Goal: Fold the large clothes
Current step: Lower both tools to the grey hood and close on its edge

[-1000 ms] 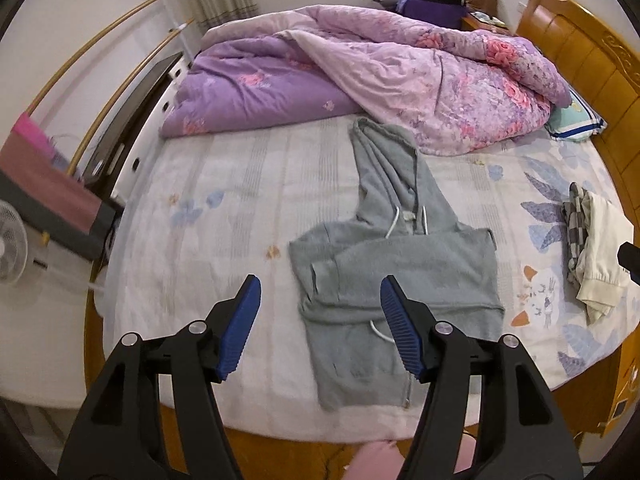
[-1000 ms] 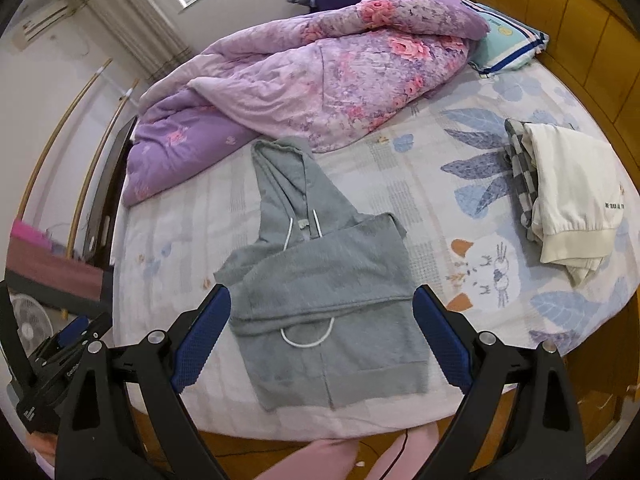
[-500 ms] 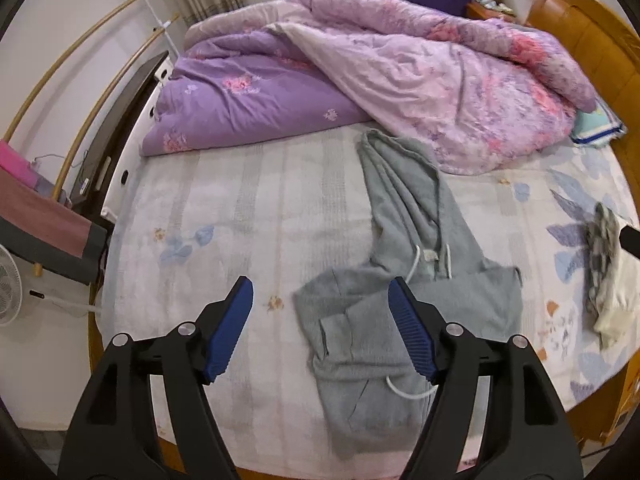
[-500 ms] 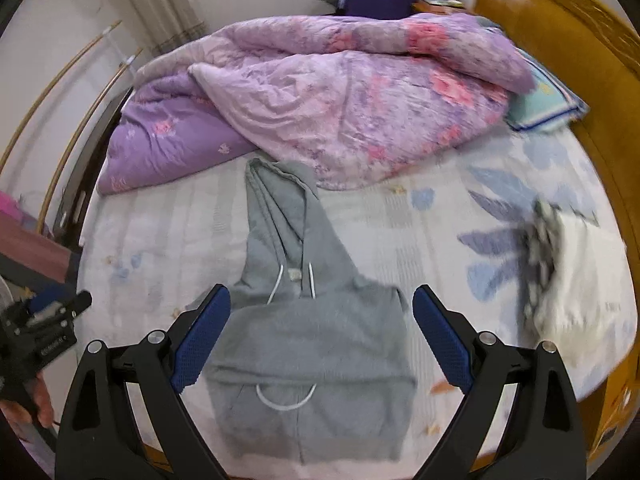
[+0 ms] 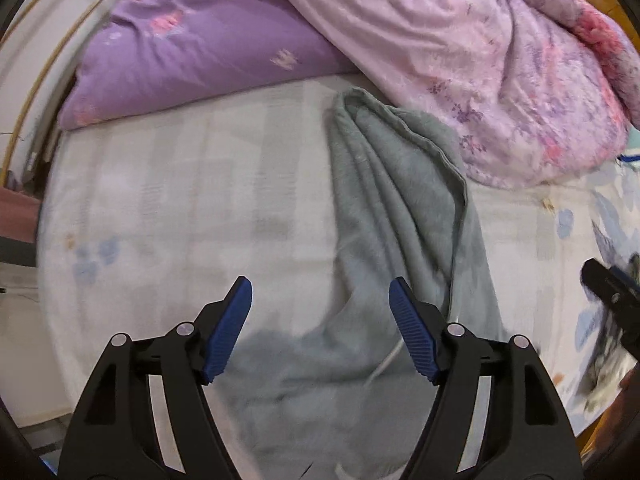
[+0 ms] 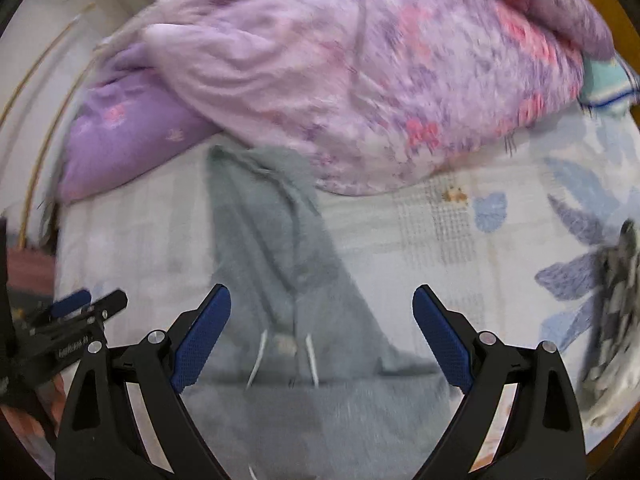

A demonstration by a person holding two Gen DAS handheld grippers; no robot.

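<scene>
Grey hoodie (image 5: 404, 208) lies flat on bed sheet (image 5: 180, 200), hood end pointing up toward the pink/purple quilt (image 5: 460, 60), hood tip just beside quilt edge. Body part folded, nearest the cams; white drawstrings (image 6: 312, 356) visible at neck. Left hand-held gripper (image 5: 320, 320): jaws apart, nothing clamped, blue pads (image 5: 230, 328) over hoodie's left shoulder area, not pressing fabric. Right hand-held gripper (image 6: 322, 332): jaws wide apart, empty, over neck/drawstring zone w/ hoodie below the gap. Right view blurry. Each gripper shows in the other's view at frame edge. Checkered + light clothes pile (image 6: 616, 320) at right side of bed, well apart from hoodie. Pillow (image 6: 608, 80) by quilt's right end.
</scene>
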